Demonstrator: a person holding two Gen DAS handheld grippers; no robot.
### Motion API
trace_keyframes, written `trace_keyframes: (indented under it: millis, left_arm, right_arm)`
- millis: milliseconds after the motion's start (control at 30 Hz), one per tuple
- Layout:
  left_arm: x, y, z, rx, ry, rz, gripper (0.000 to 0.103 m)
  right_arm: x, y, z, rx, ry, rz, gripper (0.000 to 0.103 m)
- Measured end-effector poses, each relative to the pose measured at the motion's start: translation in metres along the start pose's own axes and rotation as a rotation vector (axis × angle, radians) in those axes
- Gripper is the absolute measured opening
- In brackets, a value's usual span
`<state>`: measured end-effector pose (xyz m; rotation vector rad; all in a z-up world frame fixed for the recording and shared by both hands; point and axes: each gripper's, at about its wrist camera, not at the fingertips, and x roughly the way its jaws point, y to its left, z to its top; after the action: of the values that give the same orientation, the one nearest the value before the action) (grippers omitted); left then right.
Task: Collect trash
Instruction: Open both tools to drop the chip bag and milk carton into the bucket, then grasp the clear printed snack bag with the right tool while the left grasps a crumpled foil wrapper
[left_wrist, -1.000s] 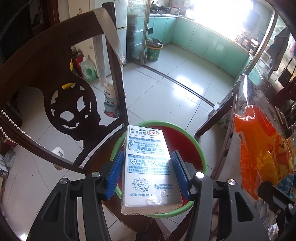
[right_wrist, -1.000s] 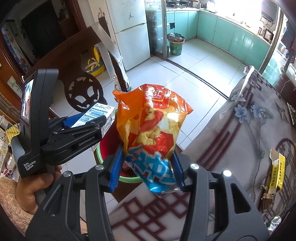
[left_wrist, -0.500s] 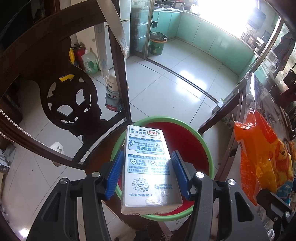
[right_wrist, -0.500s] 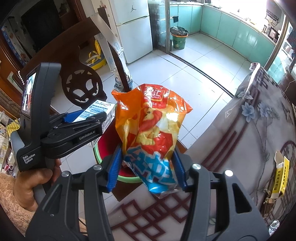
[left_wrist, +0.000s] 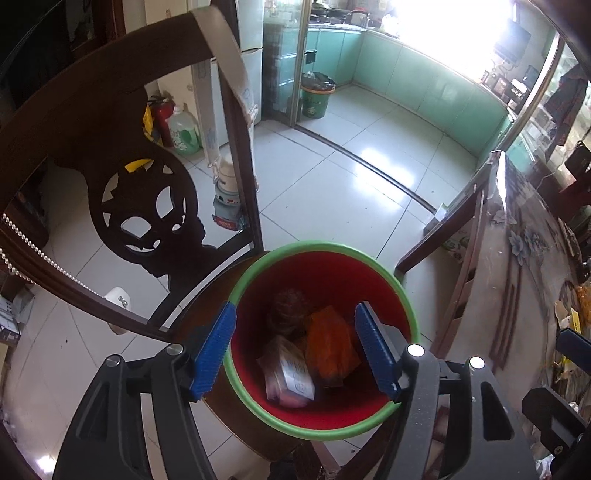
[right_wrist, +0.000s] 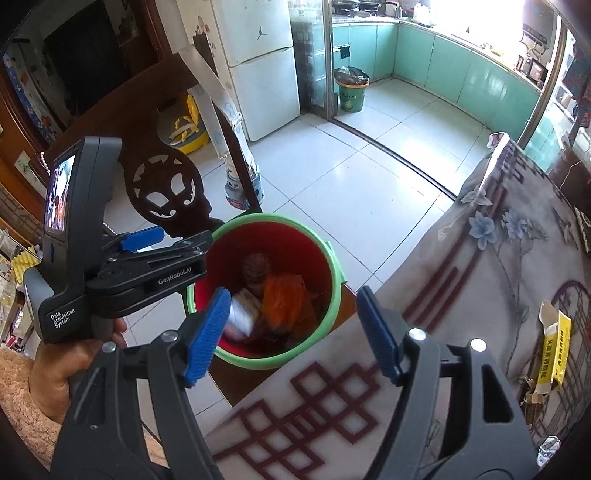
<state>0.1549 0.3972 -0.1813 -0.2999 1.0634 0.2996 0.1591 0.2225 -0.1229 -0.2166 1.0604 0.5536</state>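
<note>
Bucket (left_wrist: 406, 306) on the chair seat, red inside with a green rim — within it we see the carton (left_wrist: 290, 374) and orange snack bag (left_wrist: 330, 347). Above it, left gripper (left_wrist: 295, 349) and right gripper (right_wrist: 291, 334) — both empty, jaws opening.

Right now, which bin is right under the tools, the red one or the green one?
The red bucket with the green rim, sitting on the chair with trash inside. The green bin stands far off by the kitchen doorway.
</note>
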Motion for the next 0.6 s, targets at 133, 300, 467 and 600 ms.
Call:
trace_keyframes:
  millis: [133,300,467,600]
  left_arm:
    - [-0.011,-0.012,-0.001,0.024,-0.02,-0.026,0.064]
    - [-0.025,-0.038,-0.006,0.076,-0.038,-0.076,0.064]
    - [-0.039,-0.079,-0.016,0.148,-0.049,-0.142,0.064]
    - [-0.049,-0.116,-0.028,0.218,-0.046,-0.19,0.064]
  right_arm:
    - [-0.014,-0.006,-0.006,0.015,-0.025,-0.011,0.071]
    - [-0.039,-0.031,-0.027,0.08,-0.049,-0.055,0.071]
    - [-0.066,-0.079,-0.06,0.207,-0.061,-0.136,0.072]
    - [-0.094,-0.137,-0.107,0.347,-0.05,-0.235,0.072]
